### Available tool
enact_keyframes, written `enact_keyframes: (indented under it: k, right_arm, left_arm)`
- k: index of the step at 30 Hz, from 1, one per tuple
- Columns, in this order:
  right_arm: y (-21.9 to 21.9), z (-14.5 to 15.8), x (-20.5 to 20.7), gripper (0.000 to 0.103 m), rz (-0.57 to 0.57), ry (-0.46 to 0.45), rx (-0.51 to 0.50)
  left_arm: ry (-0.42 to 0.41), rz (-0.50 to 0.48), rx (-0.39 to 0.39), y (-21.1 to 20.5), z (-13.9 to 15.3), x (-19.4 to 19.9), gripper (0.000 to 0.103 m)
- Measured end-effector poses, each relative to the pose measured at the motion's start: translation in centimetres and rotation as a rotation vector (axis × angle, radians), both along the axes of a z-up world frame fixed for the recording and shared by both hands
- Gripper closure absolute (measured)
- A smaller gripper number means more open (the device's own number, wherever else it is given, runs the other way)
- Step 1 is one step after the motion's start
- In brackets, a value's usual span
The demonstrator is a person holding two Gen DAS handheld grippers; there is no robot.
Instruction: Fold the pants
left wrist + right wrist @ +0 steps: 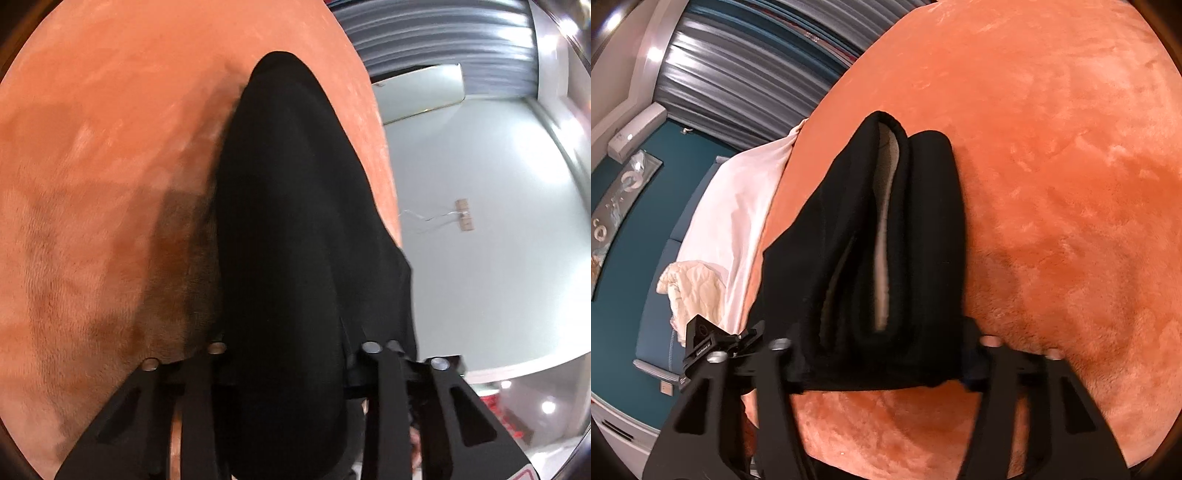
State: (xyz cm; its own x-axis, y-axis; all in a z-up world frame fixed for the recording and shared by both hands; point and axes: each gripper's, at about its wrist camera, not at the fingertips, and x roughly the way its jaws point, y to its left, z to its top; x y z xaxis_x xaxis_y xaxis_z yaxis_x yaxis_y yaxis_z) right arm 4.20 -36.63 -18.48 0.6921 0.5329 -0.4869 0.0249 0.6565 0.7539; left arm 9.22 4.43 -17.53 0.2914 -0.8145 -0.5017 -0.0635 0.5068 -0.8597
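Late fold step: both claws, left claw & right claw, look clenched on black pants bundle near bed edge; next prob. lay flat, let go.

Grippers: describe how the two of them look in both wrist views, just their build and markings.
Both the left gripper and the right gripper are matte black, with flat angular finger arms pierced by triangular cut-outs and studded with round silver bolt heads. In the right wrist view a small black clamp block with tiny white lettering is visible at its left. No cables or sleeves show.
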Motion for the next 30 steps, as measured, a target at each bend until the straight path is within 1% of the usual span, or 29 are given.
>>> enact_keyframes:
  k: [2, 3, 5, 7, 10, 12, 15, 17, 18, 22, 23, 25, 30]
  right_arm:
    - [0.0, 0.5, -0.2, 0.066, 0.000, -0.006, 0.004]
    - [0.0, 0.7, -0.3, 0.069, 0.000, -0.010, 0.008]
    - [-0.1, 1.9, -1.1, 0.071, 0.018, -0.036, 0.030]
    - [0.0, 3.0, -2.2, 0.071, 0.043, -0.051, 0.050]
    - [0.3, 5.2, -4.6, 0.071, 0.083, -0.080, 0.018]
    - [0.6, 6.3, -6.0, 0.071, 0.104, -0.096, 0.003]
    - [1.2, 8.2, -7.8, 0.071, 0.120, -0.138, -0.014]
    - [1.5, 9.4, -8.5, 0.071, 0.122, -0.171, -0.027]
    - [1.7, 10.3, -8.8, 0.071, 0.123, -0.194, -0.038]
    - [2.1, 13.3, -9.3, 0.071, 0.122, -0.290, -0.058]
    - [2.0, 13.8, -9.3, 0.071, 0.120, -0.304, -0.060]
    - [2.0, 15.2, -8.7, 0.071, 0.112, -0.353, -0.066]
    - [1.6, 18.3, -6.9, 0.072, 0.092, -0.445, -0.067]
  left_arm:
    - [-0.007, 0.003, 0.007, -0.1, 0.5, -0.3, 0.080]
    - [-0.027, 0.001, 0.034, -0.4, 1.2, -0.6, 0.081]
    - [-0.051, -0.010, 0.059, -1.1, 2.6, -1.3, 0.082]
    - [-0.063, -0.034, 0.081, -1.1, 4.2, -2.7, 0.082]
    - [-0.083, -0.065, 0.106, -0.8, 6.5, -5.4, 0.082]
    - [-0.099, -0.073, 0.130, -0.7, 7.6, -6.7, 0.082]
    - [-0.133, -0.065, 0.144, -0.9, 9.5, -8.3, 0.082]
    - [-0.174, -0.060, 0.161, -1.3, 11.2, -8.8, 0.082]
    - [-0.198, -0.062, 0.174, -0.9, 12.0, -9.3, 0.082]
    - [-0.320, -0.061, 0.209, -1.3, 15.8, -9.6, 0.082]
    - [-0.362, -0.053, 0.217, -1.4, 17.0, -9.4, 0.082]
    - [-0.415, -0.042, 0.223, -1.3, 18.7, -8.8, 0.082]
    - [-0.517, -0.019, 0.236, -1.2, 22.1, -6.6, 0.082]
